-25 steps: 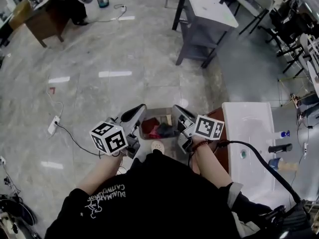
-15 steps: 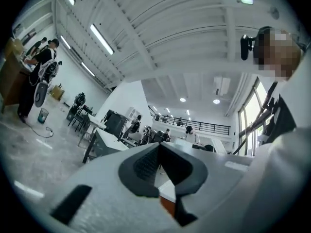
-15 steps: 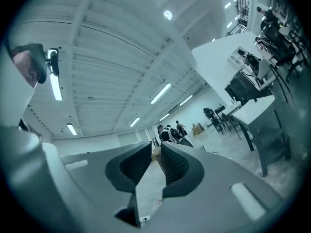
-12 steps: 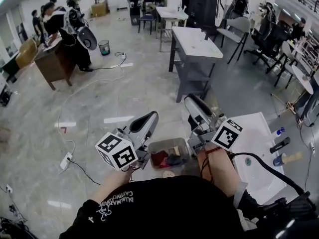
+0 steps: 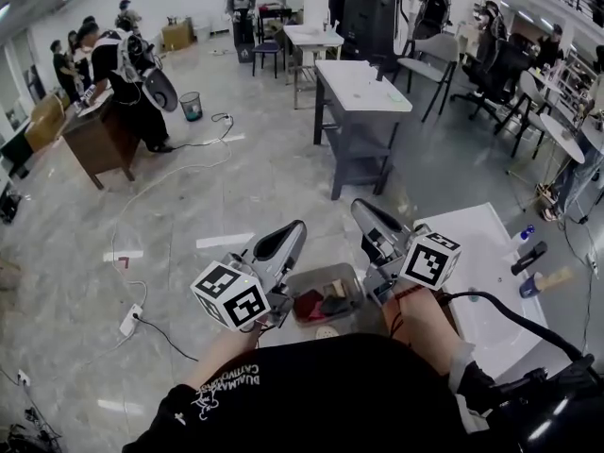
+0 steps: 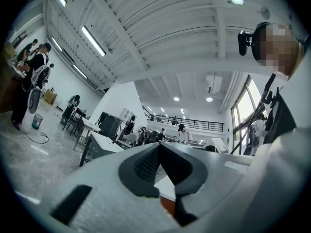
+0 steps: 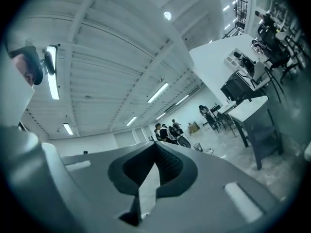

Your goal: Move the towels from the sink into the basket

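Your left tongs (image 5: 293, 227) are pressed together, and in the left gripper view the two dark pads meet at their tips (image 6: 159, 146) with nothing pinched between them. Your right tongs (image 5: 360, 207) are pressed together too; the right gripper view shows their ribbed pads closed tip to tip (image 7: 155, 146), also with nothing in them. Both pairs are tilted up and away from you, so each gripper view looks over the pads at the ceiling lights and the far end of the hall rather than at the floor.

In the head view you hold the two tongs side by side in front of your chest, the left one a little lower, each with its marker cube turned towards you. The basket (image 5: 352, 281) sits on the floor below and between them, partly covered by the left tongs. The towels (image 5: 310, 303) lie inside it: a red one at the left and a darker one (image 5: 337, 303) just beside it, touching. Neither pair of tongs touches the basket or the towels.

The white sink (image 5: 482, 253) is to your right, next to your right forearm, with a black tap (image 5: 529, 257) at its far edge. A black cable (image 5: 505, 308) runs across the sink's near side from your right arm. Farther off stands a grey desk (image 5: 360, 85), and several people are gathered near the back wall at the left.
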